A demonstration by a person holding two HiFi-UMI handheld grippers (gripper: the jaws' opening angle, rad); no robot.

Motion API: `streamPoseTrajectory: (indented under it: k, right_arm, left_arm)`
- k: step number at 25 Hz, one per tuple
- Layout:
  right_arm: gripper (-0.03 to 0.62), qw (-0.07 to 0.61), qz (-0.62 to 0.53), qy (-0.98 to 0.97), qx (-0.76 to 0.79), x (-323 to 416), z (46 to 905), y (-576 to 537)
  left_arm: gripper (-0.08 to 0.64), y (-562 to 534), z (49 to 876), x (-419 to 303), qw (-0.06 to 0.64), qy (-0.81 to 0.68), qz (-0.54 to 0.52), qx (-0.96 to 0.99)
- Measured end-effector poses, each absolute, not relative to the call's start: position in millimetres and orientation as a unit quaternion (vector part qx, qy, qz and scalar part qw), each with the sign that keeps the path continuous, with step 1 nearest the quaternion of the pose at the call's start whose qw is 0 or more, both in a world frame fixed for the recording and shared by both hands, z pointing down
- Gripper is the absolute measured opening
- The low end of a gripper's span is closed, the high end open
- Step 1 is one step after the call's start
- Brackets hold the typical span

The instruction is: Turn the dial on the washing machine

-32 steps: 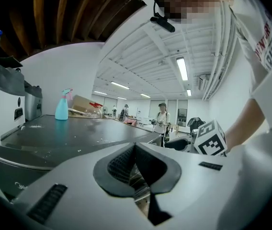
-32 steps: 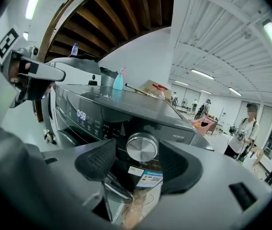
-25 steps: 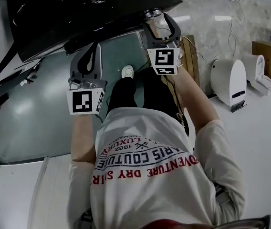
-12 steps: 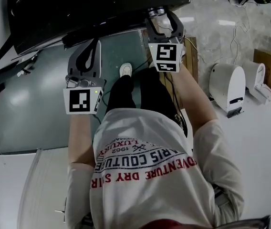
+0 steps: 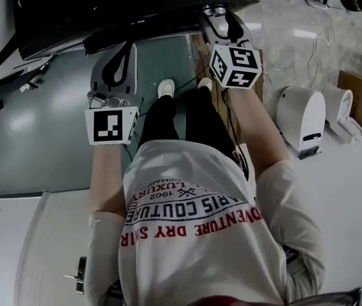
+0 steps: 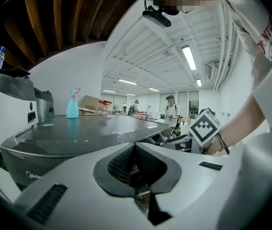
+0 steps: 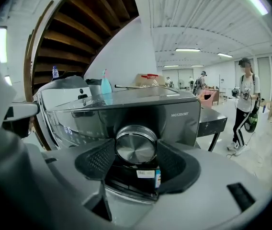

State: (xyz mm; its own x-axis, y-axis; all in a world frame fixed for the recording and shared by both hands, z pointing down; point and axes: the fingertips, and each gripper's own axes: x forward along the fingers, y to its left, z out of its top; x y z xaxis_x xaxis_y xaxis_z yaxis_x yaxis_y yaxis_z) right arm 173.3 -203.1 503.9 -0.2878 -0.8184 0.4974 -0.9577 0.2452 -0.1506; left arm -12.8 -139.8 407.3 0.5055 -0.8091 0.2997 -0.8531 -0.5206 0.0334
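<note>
The washing machine point(image 7: 126, 114) is dark grey with a round steel dial point(image 7: 136, 145) on its front panel. In the right gripper view the dial sits between my right gripper's point(image 7: 136, 158) two black pads point(image 7: 95, 159), which press on its sides. In the head view the right gripper point(image 5: 216, 16) reaches up to the dial point(image 5: 214, 9) under the machine's dark top point(image 5: 136, 5), its marker cube tilted. My left gripper point(image 5: 121, 51) hangs to the left, near the machine's front, touching nothing. Its pads point(image 6: 121, 163) are closed together with nothing between them.
A blue spray bottle point(image 6: 72, 104) stands on the machine's top. White appliances point(image 5: 301, 116) and a cardboard box point(image 5: 356, 88) stand on the floor to the right. A teal floor mat point(image 5: 41, 132) lies below the machine. People stand far back in the hall point(image 7: 245, 104).
The right gripper has rolled on the dial, so its marker cube now sits tilted. Both grippers drifted slightly right in the head view. The left gripper stays shut and empty.
</note>
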Motion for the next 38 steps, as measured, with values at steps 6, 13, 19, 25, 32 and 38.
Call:
streamPoseTrajectory:
  k: [6, 13, 19, 25, 32, 38]
  right_arm:
    - [0.287, 0.198, 0.159, -0.779, 0.574, 174, 496, -202]
    - [0.288, 0.279, 0.027, -0.772, 0.57, 168, 491, -191]
    - [0.287, 0.315, -0.03, -0.767, 0.559, 168, 501, -191]
    - [0.288, 0.314, -0.027, -0.767, 0.559, 168, 507, -197]
    - [0.285, 0.264, 0.078, -0.781, 0.56, 167, 504, -199]
    - [0.285, 0.209, 0.162, -0.776, 0.573, 175, 508, -199]
  left_arm:
    - [0.017, -132, 407, -8, 0.087, -0.483, 0.119, 0.863]
    - [0.017, -123, 410, -10, 0.085, -0.494, 0.119, 0.857]
    - [0.017, -118, 413, -6, 0.082, -0.504, 0.121, 0.851]
    - [0.017, -118, 410, -11, 0.077, -0.518, 0.117, 0.844]
    - [0.017, -118, 411, -16, 0.082, -0.527, 0.117, 0.838]
    - [0.017, -118, 407, -14, 0.075, -0.521, 0.117, 0.842]
